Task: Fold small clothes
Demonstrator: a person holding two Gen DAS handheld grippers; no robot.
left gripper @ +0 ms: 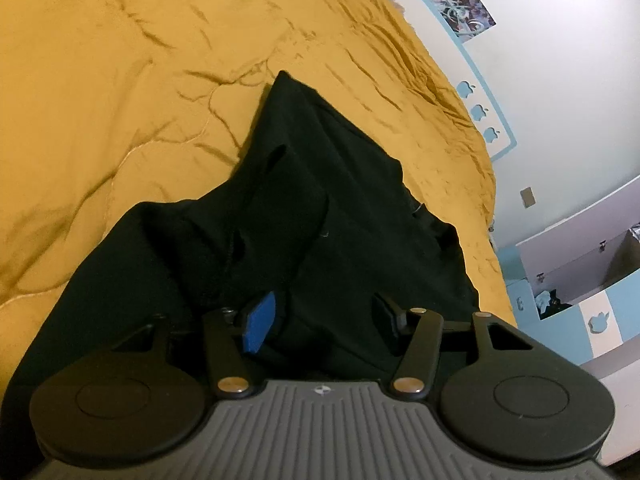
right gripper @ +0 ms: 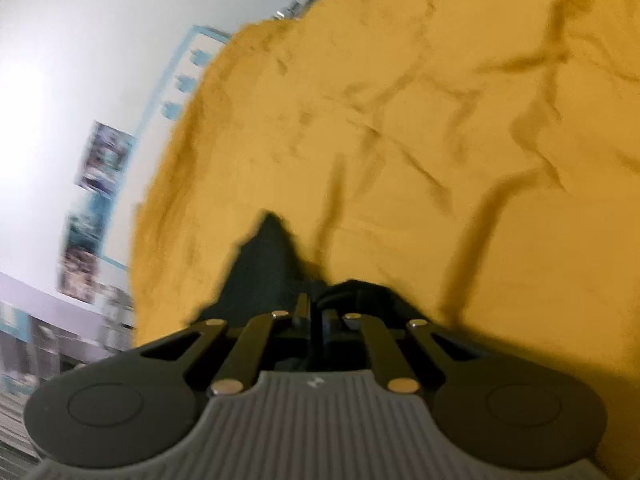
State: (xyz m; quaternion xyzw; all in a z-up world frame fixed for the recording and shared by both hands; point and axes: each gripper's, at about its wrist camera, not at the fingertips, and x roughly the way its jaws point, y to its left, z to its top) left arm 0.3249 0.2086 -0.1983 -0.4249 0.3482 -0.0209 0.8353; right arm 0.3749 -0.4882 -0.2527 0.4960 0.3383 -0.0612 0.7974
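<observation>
A black garment (left gripper: 320,184) lies crumpled on the yellow bedspread (left gripper: 120,80), one pointed end stretching away from me. My left gripper (left gripper: 322,320) hovers low over its near part, open, with the blue pad (left gripper: 260,322) and the black finger (left gripper: 386,316) wide apart and dark cloth beneath them. In the blurred right wrist view a corner of the black garment (right gripper: 264,272) runs up to my right gripper (right gripper: 316,314), whose fingers are pressed together with a bunch of the dark cloth at their tips.
The yellow bedspread (right gripper: 440,120) is wrinkled all over. A white wall with posters (left gripper: 460,0) and blue apple stickers (left gripper: 478,112) runs along the bed's far side. A white and blue cabinet (left gripper: 580,280) with an open compartment stands past the bed's right end.
</observation>
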